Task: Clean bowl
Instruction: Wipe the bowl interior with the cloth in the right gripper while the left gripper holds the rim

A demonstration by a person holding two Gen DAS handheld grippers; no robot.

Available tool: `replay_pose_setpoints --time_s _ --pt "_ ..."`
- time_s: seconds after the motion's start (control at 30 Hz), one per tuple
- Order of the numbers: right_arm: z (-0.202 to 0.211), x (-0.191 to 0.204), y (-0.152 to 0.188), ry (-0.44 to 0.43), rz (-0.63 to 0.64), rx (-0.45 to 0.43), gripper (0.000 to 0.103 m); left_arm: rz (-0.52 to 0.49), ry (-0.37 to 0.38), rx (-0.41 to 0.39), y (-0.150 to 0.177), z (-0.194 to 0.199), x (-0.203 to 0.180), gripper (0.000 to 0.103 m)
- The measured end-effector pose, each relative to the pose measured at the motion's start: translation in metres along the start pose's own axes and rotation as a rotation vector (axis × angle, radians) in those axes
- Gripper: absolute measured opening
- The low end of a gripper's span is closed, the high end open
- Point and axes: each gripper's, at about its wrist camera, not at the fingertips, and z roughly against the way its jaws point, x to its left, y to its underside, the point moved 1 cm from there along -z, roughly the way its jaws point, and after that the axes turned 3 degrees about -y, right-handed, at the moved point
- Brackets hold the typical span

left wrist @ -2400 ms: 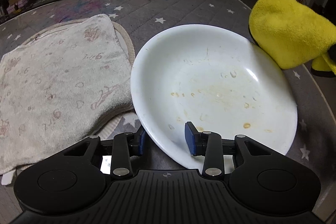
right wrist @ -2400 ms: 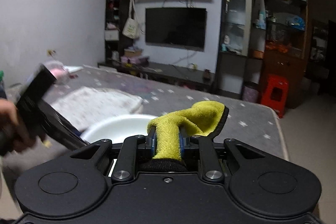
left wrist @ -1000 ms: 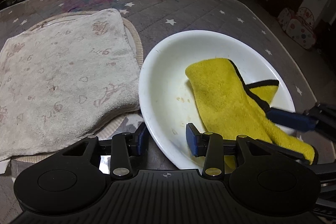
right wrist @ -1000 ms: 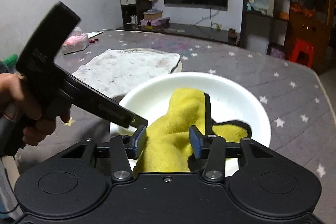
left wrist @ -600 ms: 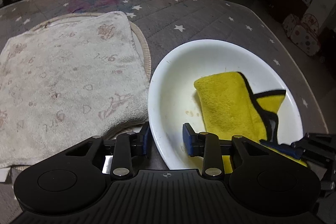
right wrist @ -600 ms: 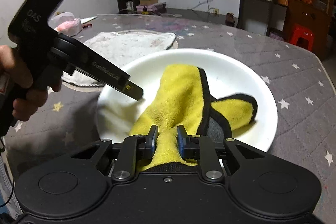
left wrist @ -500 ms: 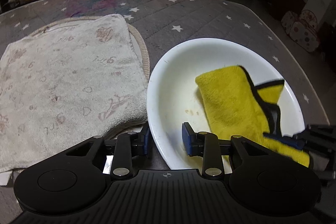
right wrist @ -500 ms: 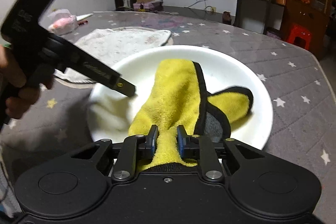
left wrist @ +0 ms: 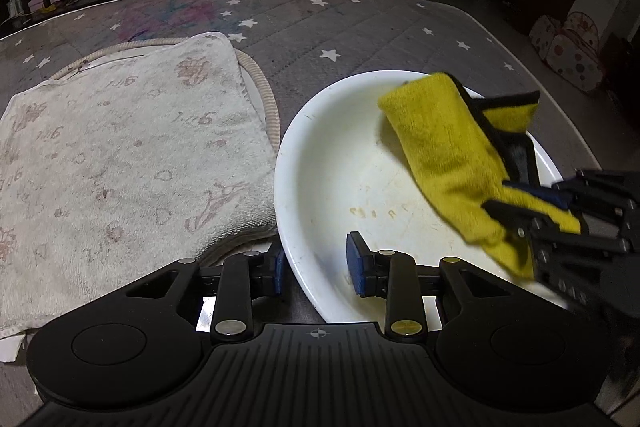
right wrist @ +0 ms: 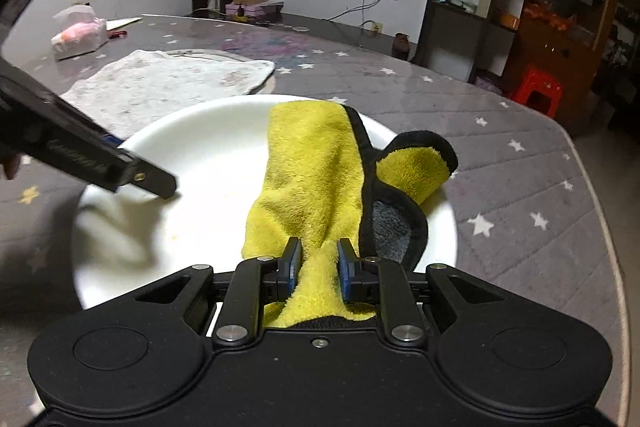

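Note:
A white bowl with faint brown stains sits on the star-patterned table; it also shows in the right wrist view. My left gripper straddles the bowl's near rim, one finger outside and one inside, with a gap still showing at the rim. My right gripper is shut on a yellow cloth with black trim, which lies spread across the bowl's inside. The cloth also shows in the left wrist view, on the bowl's right side.
A stained white towel lies on a round mat left of the bowl. A tissue pack sits at the table's far left. The table's edge runs close on the right. A red stool stands beyond.
The right gripper lowered the cloth into the bowl, briefly loosened, then shut on it again. The cloth has since slid across the bowl toward its far right side.

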Motion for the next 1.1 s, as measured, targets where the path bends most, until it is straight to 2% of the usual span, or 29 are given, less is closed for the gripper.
replay_pose_setpoints --time_s 0.43,0.5,0.77,1.1 --pt "-0.019 -0.006 -0.006 0.039 -0.018 0.005 0.02 0.013 -0.018 -0.006 0.003 0.001 -0.005 0.034" --pt "-0.02 -0.018 -0.015 0.038 -0.027 0.01 0.02 0.013 -0.018 -0.007 0.004 0.002 -0.005 0.034" --pt "-0.005 -0.014 -0.004 -0.003 -0.081 0.039 0.021 0.015 -0.018 -0.013 0.006 0.004 -0.006 0.034" --pt "0.014 0.005 0.0 -0.124 -0.092 0.081 0.021 0.014 -0.017 -0.012 0.008 0.006 -0.007 0.034"
